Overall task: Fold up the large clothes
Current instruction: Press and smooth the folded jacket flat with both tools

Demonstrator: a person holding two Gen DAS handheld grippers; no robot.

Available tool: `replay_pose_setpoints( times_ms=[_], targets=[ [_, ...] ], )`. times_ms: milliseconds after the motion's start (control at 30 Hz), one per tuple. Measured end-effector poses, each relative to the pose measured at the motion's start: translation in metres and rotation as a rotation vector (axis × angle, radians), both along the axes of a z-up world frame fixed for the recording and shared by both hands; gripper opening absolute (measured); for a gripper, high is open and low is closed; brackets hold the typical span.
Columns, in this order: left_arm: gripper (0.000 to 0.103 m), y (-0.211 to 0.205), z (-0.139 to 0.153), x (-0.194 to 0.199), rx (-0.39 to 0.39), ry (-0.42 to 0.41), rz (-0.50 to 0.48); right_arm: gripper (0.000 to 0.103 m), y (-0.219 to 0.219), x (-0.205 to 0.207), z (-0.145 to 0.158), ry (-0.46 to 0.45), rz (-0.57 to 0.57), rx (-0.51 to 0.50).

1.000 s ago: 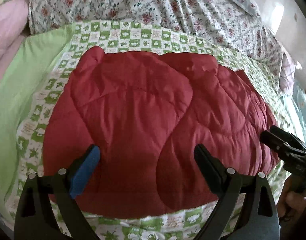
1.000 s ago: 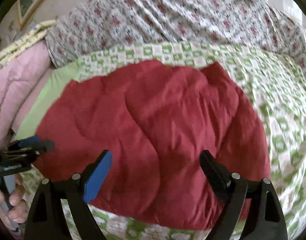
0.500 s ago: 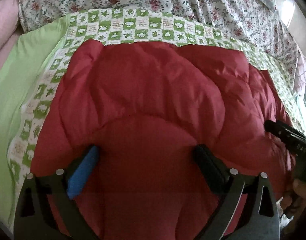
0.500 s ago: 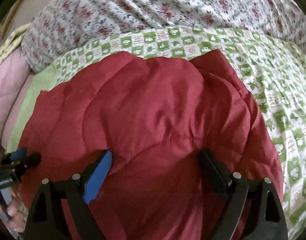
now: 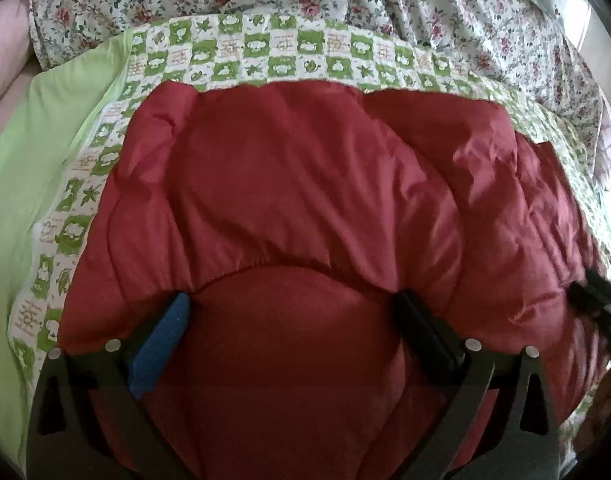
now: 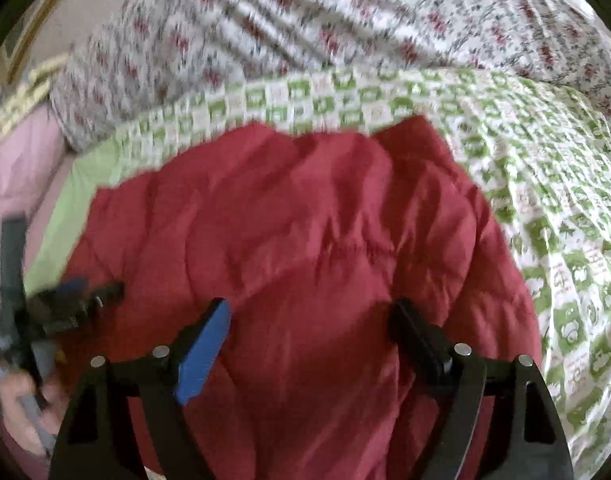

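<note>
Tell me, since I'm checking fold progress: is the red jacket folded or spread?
Partly folded. The red jacket has one padded layer doubled over another, a gathered hem edge lying across its middle, on the green checked quilt.

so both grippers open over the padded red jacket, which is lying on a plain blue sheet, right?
Not quite. The sheet isn't plain blue: the padded red jacket lies on a green-and-white checked sheet, seen clearly in the left wrist view. The rest holds: left gripper and right gripper are both open over the jacket.
</note>
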State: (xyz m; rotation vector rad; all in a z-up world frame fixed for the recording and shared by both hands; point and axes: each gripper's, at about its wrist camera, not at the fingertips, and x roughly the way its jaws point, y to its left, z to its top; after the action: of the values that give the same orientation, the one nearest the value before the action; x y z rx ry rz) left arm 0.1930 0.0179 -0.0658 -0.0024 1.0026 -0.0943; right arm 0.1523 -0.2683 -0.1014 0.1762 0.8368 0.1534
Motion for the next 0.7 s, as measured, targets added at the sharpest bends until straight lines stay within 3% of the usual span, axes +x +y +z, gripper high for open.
replay_pose_setpoints(
  times_ms=[300, 500, 600, 700],
  targets=[
    [0.102, 0.018, 0.036, -0.070, -0.107, -0.050, -0.021, 0.084, -0.009, 0.004, -0.012, -0.009, -0.010, 0.031],
    [0.102, 0.018, 0.016, -0.076, -0.067, -0.005, -0.007, 0.082, -0.011, -0.016, 0.010, -0.033, -0.028, 0.055],
    [0.102, 0.014, 0.014, -0.076, -0.050, -0.017, -0.010, 0.085, -0.008, -0.041, 0.024, -0.075, -0.020, 0.000],
    [0.103, 0.013, 0.011, -0.073, -0.046, -0.016, -0.009, 0.084, -0.007, -0.041, 0.007, 0.006, 0.006, -0.036]
  ],
)
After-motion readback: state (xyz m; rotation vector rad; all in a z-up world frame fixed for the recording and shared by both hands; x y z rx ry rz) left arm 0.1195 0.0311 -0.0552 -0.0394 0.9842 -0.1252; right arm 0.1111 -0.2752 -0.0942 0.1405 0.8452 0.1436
